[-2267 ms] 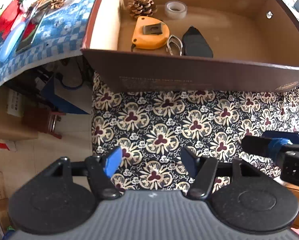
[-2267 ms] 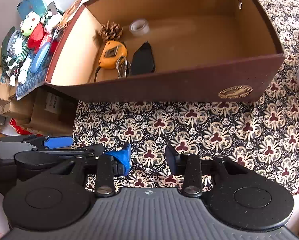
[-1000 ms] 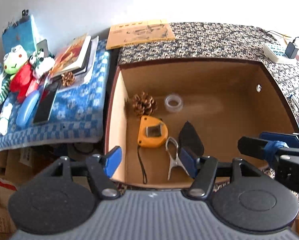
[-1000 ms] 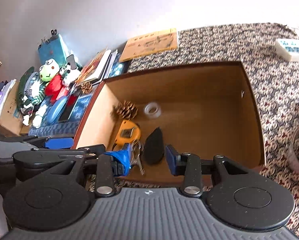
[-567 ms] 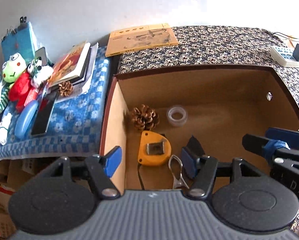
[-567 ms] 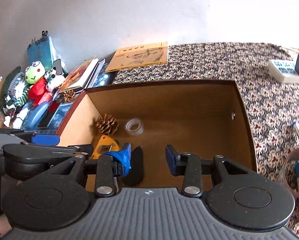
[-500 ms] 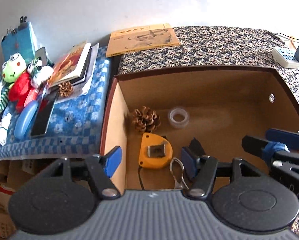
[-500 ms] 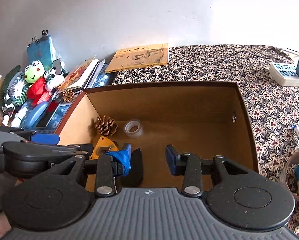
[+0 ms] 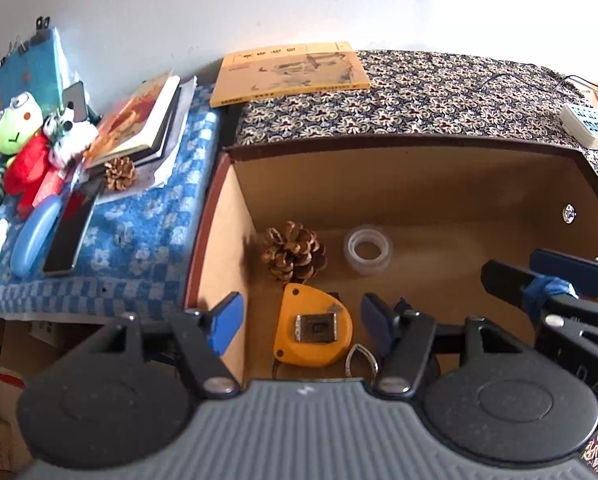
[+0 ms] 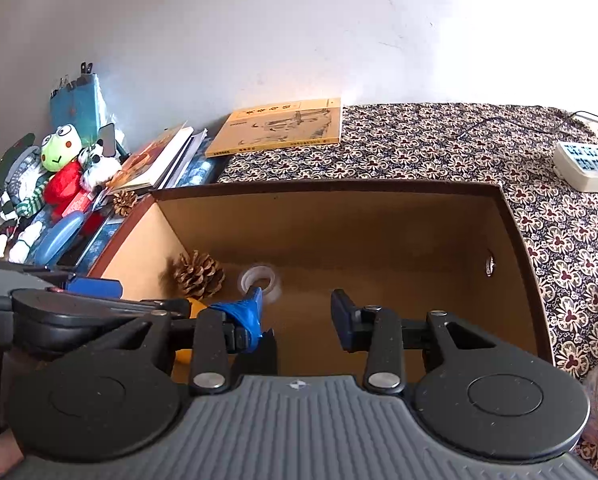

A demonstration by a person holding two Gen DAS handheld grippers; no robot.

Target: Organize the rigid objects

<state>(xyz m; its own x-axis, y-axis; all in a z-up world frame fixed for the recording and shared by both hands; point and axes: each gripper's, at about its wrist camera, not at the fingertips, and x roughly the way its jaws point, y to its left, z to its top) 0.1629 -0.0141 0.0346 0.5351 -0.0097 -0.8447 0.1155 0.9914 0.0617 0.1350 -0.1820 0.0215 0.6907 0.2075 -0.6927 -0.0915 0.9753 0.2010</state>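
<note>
A brown cardboard box (image 9: 379, 184) (image 10: 339, 232) stands open on the patterned table. Inside lie a pine cone (image 9: 293, 251) (image 10: 198, 274), a clear tape roll (image 9: 367, 249) (image 10: 261, 277), an orange tape measure (image 9: 313, 326), a metal clip (image 9: 361, 360) and a black object, mostly hidden behind my fingers. My left gripper (image 9: 301, 320) is open and empty above the box's left end. My right gripper (image 10: 297, 312) is open and empty above the box's middle. A second pine cone (image 9: 119, 173) (image 10: 125, 202) lies on the blue cloth, outside the box.
Left of the box, a blue checked cloth (image 9: 147, 224) holds books (image 9: 139, 120), plush toys (image 9: 23, 148), a blue case (image 9: 33, 236) and a phone (image 9: 71, 236). A yellow book (image 9: 291, 72) lies behind the box. A power strip (image 10: 587, 168) sits at the far right.
Both grippers have risen and tilted from facing the box's front wall over the tablecloth to looking into the box from above. Both stay open; the objects have not moved.
</note>
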